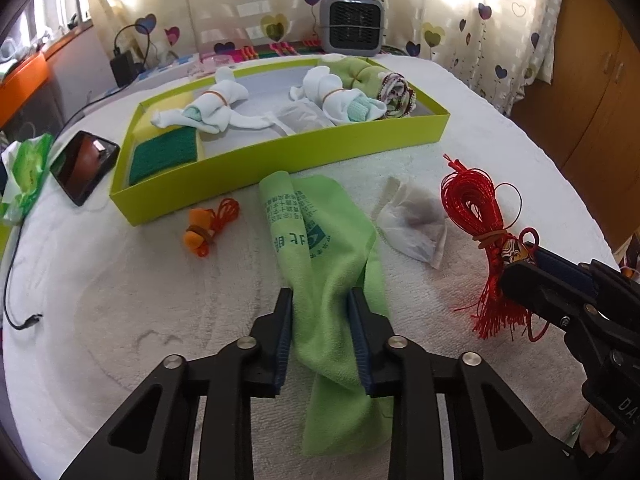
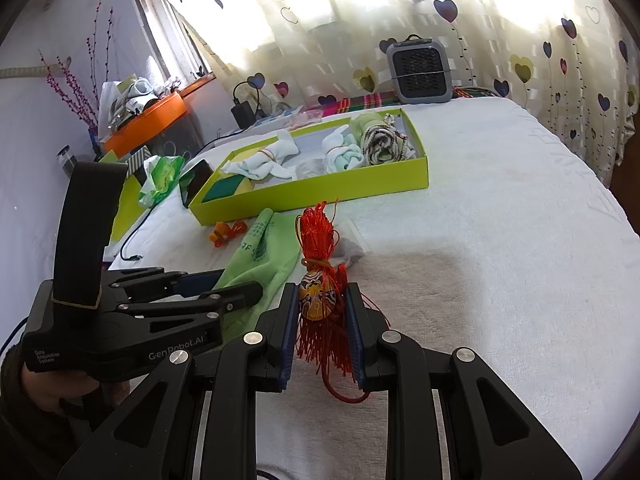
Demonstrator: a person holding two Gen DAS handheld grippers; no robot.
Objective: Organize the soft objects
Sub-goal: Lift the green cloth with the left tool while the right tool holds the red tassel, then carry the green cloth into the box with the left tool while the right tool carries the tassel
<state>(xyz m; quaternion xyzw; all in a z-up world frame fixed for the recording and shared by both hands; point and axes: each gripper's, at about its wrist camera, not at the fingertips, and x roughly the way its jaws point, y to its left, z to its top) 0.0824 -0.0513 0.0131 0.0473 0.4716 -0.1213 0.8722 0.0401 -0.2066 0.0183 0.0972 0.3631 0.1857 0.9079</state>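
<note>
Looking along your left gripper (image 1: 320, 300), its jaws pinch the green cloth (image 1: 332, 240) on the white bedspread (image 1: 120, 280); the cloth's near end is cut off below. Your right gripper (image 2: 323, 300) clamps the red tassel ornament (image 2: 320, 276), whose loop hides behind the pads.

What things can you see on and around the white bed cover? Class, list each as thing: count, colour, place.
Shallow cardboard tray: one, lime green, far side of cover.
Rolled sock bundles: two, white, inside tray.
Microfibre cloth: one, light green, between left gripper's pads.
Corded tassel ornament: one, red, in right gripper.
Small cord bundle: one, orange, before tray.
Fan heater: one, grey, by curtain.
Left gripper: closed on cloth.
Right gripper: closed on ornament.
</note>
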